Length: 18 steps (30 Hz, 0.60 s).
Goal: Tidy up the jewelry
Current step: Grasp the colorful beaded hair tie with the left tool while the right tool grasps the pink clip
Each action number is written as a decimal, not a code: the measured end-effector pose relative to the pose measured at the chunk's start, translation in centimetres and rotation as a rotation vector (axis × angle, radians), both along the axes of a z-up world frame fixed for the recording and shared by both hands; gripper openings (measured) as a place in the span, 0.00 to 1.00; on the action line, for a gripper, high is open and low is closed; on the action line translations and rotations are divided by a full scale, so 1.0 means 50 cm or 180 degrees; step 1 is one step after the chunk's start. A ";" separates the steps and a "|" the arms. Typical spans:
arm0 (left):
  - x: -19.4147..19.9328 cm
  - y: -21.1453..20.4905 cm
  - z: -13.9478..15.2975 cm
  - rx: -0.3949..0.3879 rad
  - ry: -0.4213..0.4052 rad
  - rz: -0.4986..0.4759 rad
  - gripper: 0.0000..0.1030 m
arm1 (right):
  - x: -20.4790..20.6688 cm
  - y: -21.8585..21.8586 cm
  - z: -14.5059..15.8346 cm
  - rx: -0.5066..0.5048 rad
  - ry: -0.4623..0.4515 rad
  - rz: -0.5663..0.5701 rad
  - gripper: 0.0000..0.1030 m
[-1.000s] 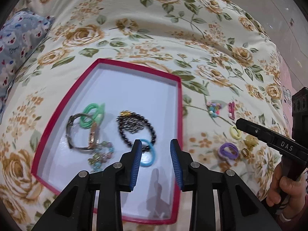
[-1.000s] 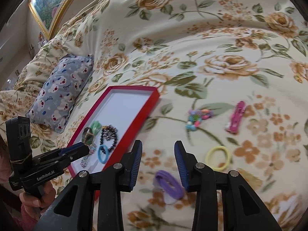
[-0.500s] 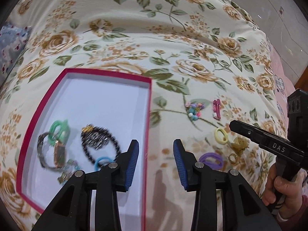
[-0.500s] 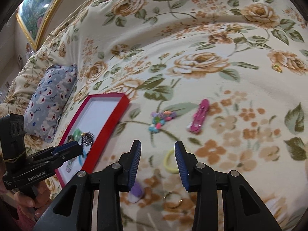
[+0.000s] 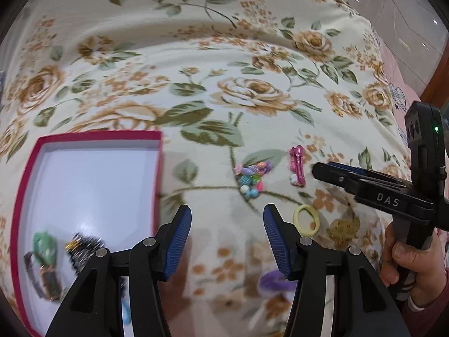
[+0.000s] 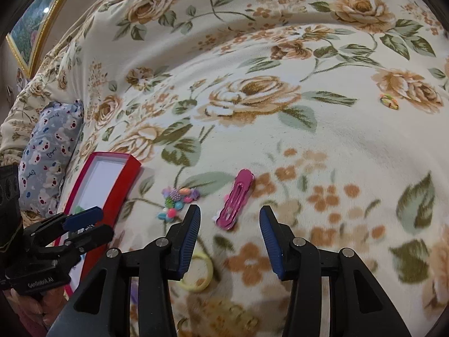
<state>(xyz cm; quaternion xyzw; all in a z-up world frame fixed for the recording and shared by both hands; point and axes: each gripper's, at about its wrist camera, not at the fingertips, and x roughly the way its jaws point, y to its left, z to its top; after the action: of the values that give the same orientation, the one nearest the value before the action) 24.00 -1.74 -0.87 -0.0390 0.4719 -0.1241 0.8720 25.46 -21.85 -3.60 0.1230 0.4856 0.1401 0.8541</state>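
A red-rimmed white tray (image 5: 157,168) lies on the floral bedspread and holds a green ring (image 5: 43,243), a black bead bracelet (image 5: 84,248) and a watch (image 5: 46,276). Loose on the bedspread are a colourful bead bracelet (image 5: 252,177), a pink hair clip (image 5: 297,165), a yellow hair tie (image 5: 306,220) and a purple hair tie (image 5: 273,279). My left gripper (image 5: 227,238) is open and empty, right of the tray. My right gripper (image 6: 230,238) is open and empty, just short of the pink hair clip (image 6: 235,199); the yellow hair tie (image 6: 197,271) lies under its left finger.
A gold claw clip (image 5: 343,229) and a small ring (image 6: 182,323) lie near the hair ties. A small multicoloured band (image 6: 389,101) lies far right on the bedspread. A grey patterned pillow (image 6: 47,157) sits left of the tray (image 6: 118,185). A framed picture (image 6: 36,25) hangs at upper left.
My left gripper has swung right, off the tray, toward the loose pieces. My right gripper has moved forward from the purple hair tie, past the yellow one, toward the pink clip. Both stay open.
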 end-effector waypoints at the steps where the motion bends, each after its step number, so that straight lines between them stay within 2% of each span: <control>1: 0.010 -0.007 -0.005 0.0017 0.0011 -0.0013 0.52 | 0.005 0.003 -0.003 -0.0021 0.0003 0.0021 0.44; 8: 0.084 -0.051 -0.046 0.0112 0.0103 -0.0105 0.52 | 0.033 0.011 -0.023 -0.0093 0.0061 0.0088 0.44; 16: 0.141 -0.083 -0.091 0.0219 0.0209 -0.0105 0.49 | 0.045 -0.013 -0.034 -0.0021 0.0093 0.0028 0.43; 17: 0.145 -0.087 -0.096 0.0229 0.0222 -0.0120 0.44 | 0.045 -0.012 -0.034 -0.0024 0.0092 0.0033 0.43; 18: 0.149 -0.092 -0.103 0.0235 0.0242 -0.0150 0.33 | 0.045 -0.011 -0.035 -0.0024 0.0092 0.0046 0.43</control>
<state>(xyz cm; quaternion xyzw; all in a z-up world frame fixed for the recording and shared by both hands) 31.42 -6.33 -6.01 -0.0004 0.5098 -0.1255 0.8511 27.70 -22.38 -5.34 0.1182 0.4992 0.1425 0.8464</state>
